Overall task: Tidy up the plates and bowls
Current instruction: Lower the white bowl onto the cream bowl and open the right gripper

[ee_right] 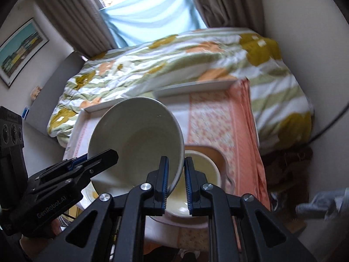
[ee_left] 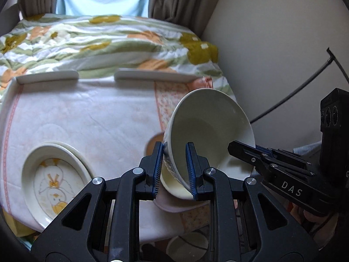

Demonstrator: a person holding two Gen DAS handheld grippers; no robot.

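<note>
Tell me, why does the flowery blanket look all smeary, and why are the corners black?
Right wrist view: the blanket and orange cloth are streaked by motion blur, while the bowl stays sharp. Left wrist view: milder blur on the blanket. Both views: fisheye lens, hence dark corners and curved edges.

Bowl (ee_left: 209, 131) above cup (ee_right: 202, 179), right of plate (ee_left: 52, 183)

The large bowl (ee_left: 209, 128) looks like glazed ceramic, smooth and glossy white inside. The chick-printed plate (ee_left: 54, 181) on the near left has the same shiny glaze. Each tool (ee_left: 174, 170) is matt black plastic with ribbed blue pads (ee_right: 187, 185) and bright metal rivets. The tablecloth (ee_left: 87, 118) is soft matt cloth; the quilt (ee_left: 109, 41) on the far bed looks puffy and stitched.
</note>
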